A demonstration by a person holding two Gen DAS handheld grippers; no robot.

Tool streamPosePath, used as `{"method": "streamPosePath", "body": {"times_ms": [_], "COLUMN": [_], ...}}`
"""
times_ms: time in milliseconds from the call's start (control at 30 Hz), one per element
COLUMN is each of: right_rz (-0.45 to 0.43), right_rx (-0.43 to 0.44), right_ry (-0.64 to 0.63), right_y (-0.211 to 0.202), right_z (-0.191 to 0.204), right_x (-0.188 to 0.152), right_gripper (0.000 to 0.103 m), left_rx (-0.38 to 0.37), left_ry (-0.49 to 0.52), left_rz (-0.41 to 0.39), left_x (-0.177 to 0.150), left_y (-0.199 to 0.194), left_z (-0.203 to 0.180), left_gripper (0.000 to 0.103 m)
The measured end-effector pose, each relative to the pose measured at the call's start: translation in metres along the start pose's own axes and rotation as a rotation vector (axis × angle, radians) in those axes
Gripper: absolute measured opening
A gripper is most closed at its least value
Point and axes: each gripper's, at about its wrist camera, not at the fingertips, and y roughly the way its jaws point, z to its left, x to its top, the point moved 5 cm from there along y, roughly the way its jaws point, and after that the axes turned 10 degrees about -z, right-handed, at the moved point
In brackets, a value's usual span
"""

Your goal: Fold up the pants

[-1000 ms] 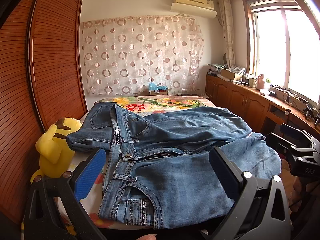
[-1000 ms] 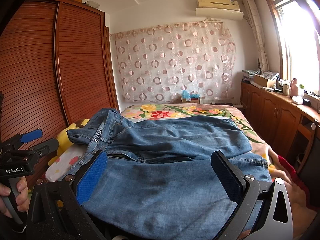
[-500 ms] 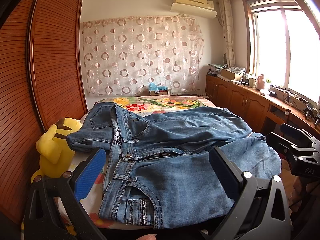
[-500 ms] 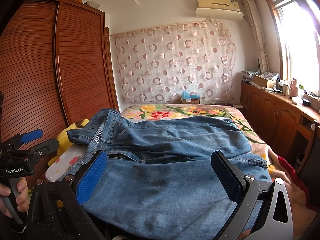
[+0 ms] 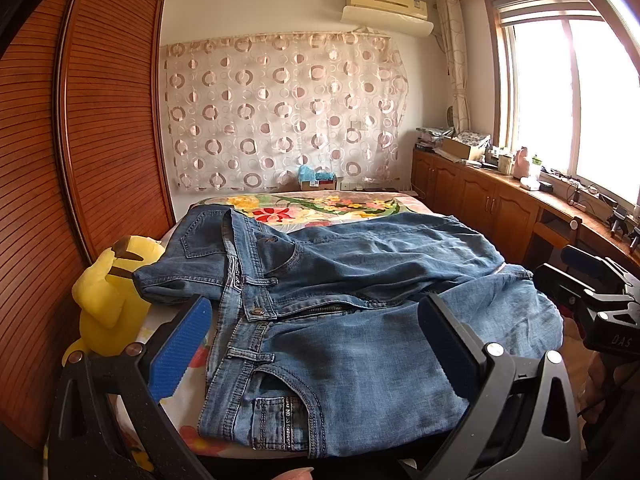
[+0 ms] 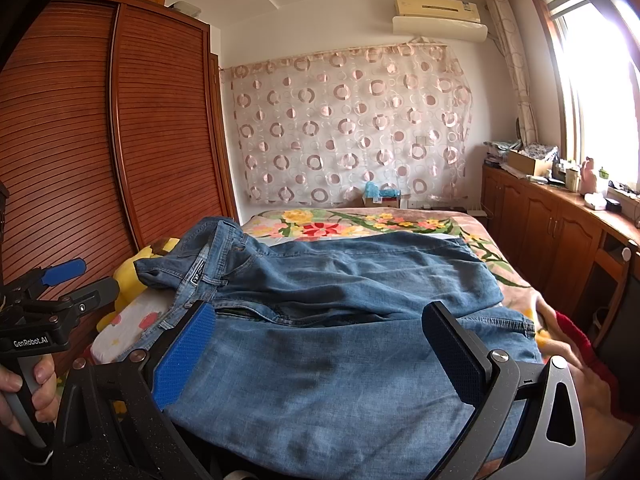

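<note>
Item under inspection: one pair of blue denim pants, lying on the bed across the middle and lower part of both views. The waistband, with button and open fly, sits at centre left of the left wrist view; the legs run toward the right edge. One leg lies partly over the other, loosely and out of line, with wrinkles near the crotch. A yellow plush toy sits at the left edge of the bed, just beside the waistband.

Left claw: spread wide, pinching nothing, held above the near waist area. Right claw: likewise spread and empty, above the near leg cloth. A hand grips the left tool's handle at lower left of the right wrist view.

Assessment: the fold is at or near its start; no grip is taken. The next move appears to call for one claw to pinch the waistband edge and the other the cloth further along the leg, so the legs can be laid evenly. Thick seams at the waist may need a deep bite.
</note>
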Motion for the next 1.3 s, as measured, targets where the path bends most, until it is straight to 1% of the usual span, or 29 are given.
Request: {"method": "streamPosePath", "body": {"times_ms": [133, 300, 600, 733, 933, 1100, 1300], "right_rz": [0.001, 0.013, 0.047, 0.069, 0.137, 0.2, 0.285], "right_rx": [0.001, -0.001, -0.04, -0.045, -0.055, -0.055, -0.07], "right_ry": [-0.002, -0.003, -0.031, -0.045, -0.062, -0.06, -0.066], "right_y": [0.0, 0.003, 0.008, 0.013, 0.025, 0.032, 0.036], "right_z": [0.0, -0.006, -0.018, -0.018, -0.021, -0.028, -0.031], "right_x": [-0.001, -0.001, -0.007, -0.01, -0.018, -0.024, -0.032], "right_gripper": [0.103, 0.103, 0.103, 0.103, 0.099, 0.097, 0.096], "left_rx": [-0.002, -0.011, 0.014, 0.017, 0.037, 0.034, 0.052], "left_ry": [0.0, -0.014, -0.038, -0.039, -0.046, -0.052, -0.08], "left_rz": [0.002, 0.034, 0.085, 0.109, 0.157, 0.189, 0.25], "left_x": [0.0, -0.001, -0.028, -0.037, -0.056, -0.073, -0.1], "left_y": [0.0, 0.005, 0.024, 0.03, 0.04, 0.045, 0.046], "left_z": [0.0, 0.005, 0.027, 0.035, 0.051, 0.064, 0.091], "left_gripper": [0.103, 0.103, 0.103, 0.103, 0.103, 0.103, 0.103]}}
